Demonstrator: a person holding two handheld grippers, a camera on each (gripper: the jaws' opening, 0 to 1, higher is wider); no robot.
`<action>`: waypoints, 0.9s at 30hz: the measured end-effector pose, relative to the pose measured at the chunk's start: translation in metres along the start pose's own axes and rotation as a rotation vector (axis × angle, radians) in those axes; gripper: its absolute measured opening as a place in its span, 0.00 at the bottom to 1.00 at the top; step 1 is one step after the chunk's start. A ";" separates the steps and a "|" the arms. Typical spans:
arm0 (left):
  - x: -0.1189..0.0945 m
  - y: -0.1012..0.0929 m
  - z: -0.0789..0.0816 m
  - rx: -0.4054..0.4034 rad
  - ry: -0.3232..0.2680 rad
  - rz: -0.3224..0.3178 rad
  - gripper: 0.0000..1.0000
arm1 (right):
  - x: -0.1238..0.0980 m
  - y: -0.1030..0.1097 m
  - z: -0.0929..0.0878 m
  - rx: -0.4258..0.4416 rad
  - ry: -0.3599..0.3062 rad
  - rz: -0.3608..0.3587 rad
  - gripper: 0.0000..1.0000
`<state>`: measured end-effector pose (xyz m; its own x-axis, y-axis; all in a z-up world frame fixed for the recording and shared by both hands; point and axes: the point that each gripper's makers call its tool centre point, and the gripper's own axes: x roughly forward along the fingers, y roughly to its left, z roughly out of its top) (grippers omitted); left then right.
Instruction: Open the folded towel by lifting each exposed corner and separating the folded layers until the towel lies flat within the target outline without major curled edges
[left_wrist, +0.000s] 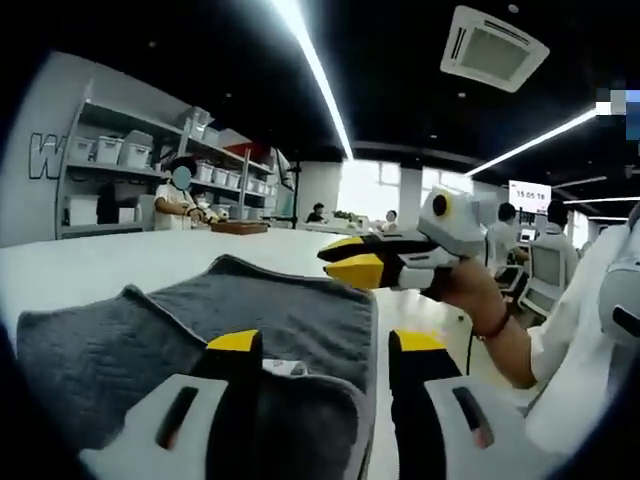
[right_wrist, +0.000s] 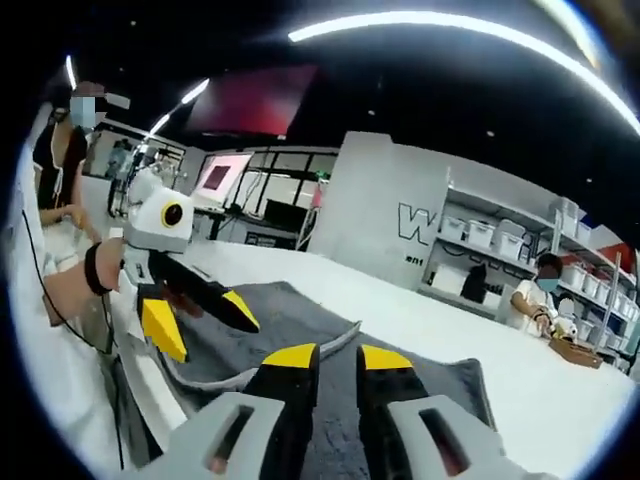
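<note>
Towel (left_wrist: 200, 330) under both parted tongs (left_wrist: 325, 345), seemingly ungripped.

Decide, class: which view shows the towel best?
The left gripper view: the towel spreads across the table with its folded layers and pale edge visible. In the right gripper view the towel is partly hidden behind both grippers.

towel (left_wrist: 120, 350): grey, fuzzy, lighter edge trim
state: partly folded, layers overlapping, one fold edge curled up
pose: spread low, near corner raised at the edge
place: white table (left_wrist: 110, 265), near its edge
</note>
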<state>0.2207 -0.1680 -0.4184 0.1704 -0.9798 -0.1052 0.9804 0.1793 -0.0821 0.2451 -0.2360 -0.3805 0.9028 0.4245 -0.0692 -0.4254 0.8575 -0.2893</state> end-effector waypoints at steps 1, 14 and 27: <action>0.000 0.000 -0.001 0.001 0.005 -0.004 0.48 | 0.002 0.000 0.000 0.007 0.006 0.004 0.09; -0.004 0.011 -0.023 0.028 0.090 0.079 0.46 | 0.021 0.010 0.010 0.017 -0.015 0.049 0.09; -0.001 0.011 -0.037 0.103 0.161 0.135 0.44 | 0.025 0.016 0.012 0.005 -0.011 0.060 0.09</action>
<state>0.2275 -0.1620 -0.4559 0.2907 -0.9191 -0.2661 0.9561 0.2895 0.0445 0.2601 -0.2084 -0.3754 0.8748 0.4785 -0.0757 -0.4792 0.8318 -0.2802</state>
